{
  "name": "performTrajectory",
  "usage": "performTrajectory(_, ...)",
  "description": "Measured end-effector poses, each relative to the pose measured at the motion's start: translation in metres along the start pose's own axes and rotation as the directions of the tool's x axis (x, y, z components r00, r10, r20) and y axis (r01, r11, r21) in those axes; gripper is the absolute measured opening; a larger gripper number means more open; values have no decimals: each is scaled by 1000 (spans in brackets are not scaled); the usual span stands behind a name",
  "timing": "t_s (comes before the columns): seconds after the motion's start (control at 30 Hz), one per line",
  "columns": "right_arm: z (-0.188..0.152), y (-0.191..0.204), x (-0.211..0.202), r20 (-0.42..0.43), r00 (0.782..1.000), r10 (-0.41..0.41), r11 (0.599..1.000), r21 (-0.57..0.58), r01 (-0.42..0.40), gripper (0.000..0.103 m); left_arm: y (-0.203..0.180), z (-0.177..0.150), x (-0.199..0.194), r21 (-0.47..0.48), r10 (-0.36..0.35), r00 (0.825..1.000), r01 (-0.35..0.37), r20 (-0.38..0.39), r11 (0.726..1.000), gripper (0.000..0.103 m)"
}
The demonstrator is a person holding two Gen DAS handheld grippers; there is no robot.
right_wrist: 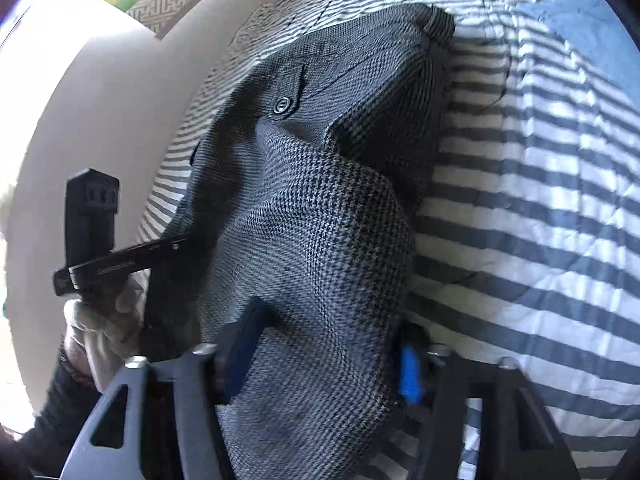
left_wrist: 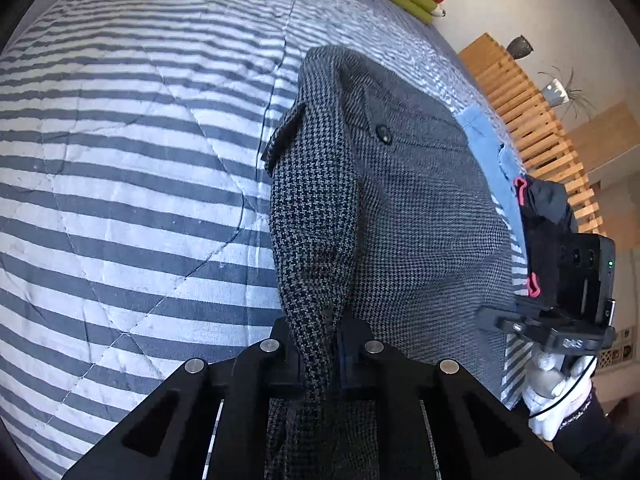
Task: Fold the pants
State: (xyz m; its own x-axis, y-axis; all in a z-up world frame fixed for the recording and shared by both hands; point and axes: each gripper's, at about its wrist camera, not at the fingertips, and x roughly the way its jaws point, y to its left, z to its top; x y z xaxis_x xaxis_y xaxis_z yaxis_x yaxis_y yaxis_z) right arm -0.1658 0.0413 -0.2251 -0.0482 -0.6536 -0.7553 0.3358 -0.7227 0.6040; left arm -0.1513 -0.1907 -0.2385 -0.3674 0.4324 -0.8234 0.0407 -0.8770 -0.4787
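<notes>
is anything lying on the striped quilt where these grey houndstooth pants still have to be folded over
Nothing visible does. The grey houndstooth pants lie on bare blue-and-white striped quilt. The folded light blue garment sits beyond them, off to the side. Both the left gripper and right gripper already clamp the cloth.

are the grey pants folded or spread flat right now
Partly folded. The grey pants are doubled over on the striped bedspread, one layer over the buttoned pocket, with both grippers clamped on the near edge.

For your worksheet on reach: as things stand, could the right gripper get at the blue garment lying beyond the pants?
Probably not yet. The right gripper is shut on a fold of the checked pants, so its jaws are occupied; the blue garment itself lies uncovered on the striped quilt.
</notes>
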Motion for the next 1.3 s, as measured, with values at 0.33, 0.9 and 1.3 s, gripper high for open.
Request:
performTrajectory(0.33,-14,35,-87,195,977,86,994,-87,-71,4,-43,-10,-77,24,-151,970,149,189,989,8)
performTrajectory(0.9,145,183,-87,325,918,227,924,-368,-98,4,5,87,-269,35,-16,850,-3,527,999,8)
performTrajectory(1.3,328,145,112,276,961,-8,948,-304,95,3,188,273,-144,-110,163,889,-128,427,986,9)
